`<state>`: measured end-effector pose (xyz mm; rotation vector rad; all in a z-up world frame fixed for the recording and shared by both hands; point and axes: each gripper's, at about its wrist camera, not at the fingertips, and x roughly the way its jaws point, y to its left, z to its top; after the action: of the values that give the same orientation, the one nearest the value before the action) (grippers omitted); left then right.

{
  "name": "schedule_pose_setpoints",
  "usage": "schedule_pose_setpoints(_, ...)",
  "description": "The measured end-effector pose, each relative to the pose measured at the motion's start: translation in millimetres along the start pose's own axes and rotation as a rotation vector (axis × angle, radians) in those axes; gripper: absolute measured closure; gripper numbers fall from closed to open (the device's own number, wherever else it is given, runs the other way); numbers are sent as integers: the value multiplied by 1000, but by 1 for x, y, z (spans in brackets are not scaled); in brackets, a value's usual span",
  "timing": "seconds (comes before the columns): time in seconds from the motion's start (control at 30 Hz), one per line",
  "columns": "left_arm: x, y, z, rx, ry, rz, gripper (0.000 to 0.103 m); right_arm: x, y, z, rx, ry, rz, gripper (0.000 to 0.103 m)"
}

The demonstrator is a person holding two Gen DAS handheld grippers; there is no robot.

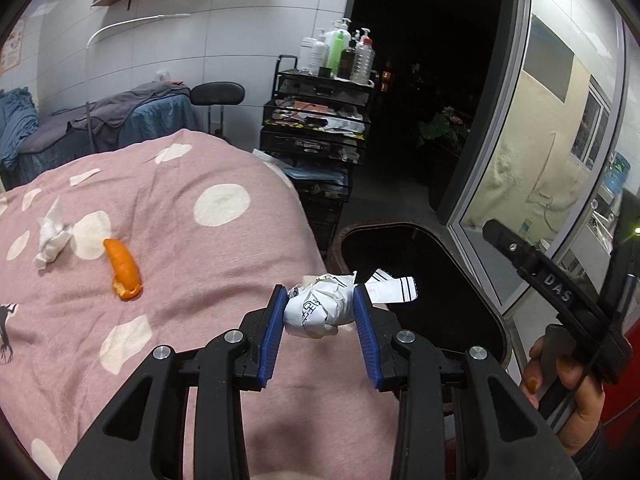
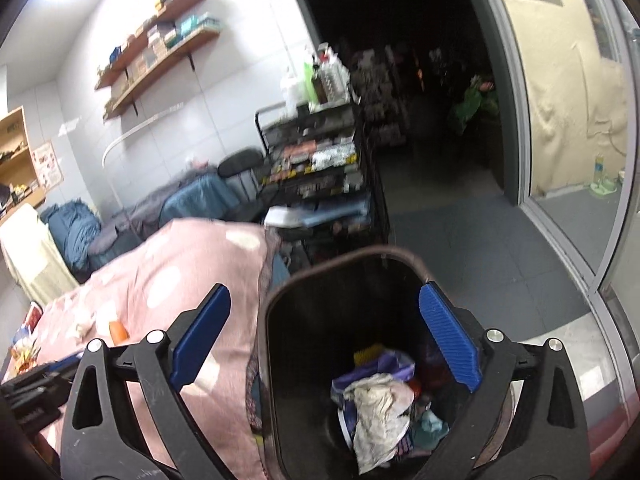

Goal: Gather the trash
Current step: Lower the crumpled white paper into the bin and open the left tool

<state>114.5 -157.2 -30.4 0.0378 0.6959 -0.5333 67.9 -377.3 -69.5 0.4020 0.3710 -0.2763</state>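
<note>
the crumpled paper wad sits pinched between the blue pads of our left gripper, jaws narrowed onto it, a striped scrap sticking out to the right. it hangs over the edge of the pink spotted blanket, just beside the near rim of the dark trash bin, which lies ahead and to the right of the claw. we judge the coming move is a short carry rightward over the opening, then a release.

our right gripper hovers above the bin, jaws spread wide and holding nothing, with trash already piled inside. it is nearer the bin and could crowd the left claw's path.

still on the blanket, well to the left: 1 orange peel and 1 white tissue.
</note>
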Motion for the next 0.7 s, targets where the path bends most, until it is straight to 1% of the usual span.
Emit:
schedule_pose_setpoints(0.1,12,-9,5,20,22,-14,68,-8,-1,4,16,-36,0,7)
schedule_pose_setpoints(0.33,35,-23,12,47,60,-36,68,-17,-9,11,48,-73,-21,7)
schedule_pose_setpoints(0.7,71,-37,20,86,145,-54,68,-21,-17,15,69,-73,-54,6)
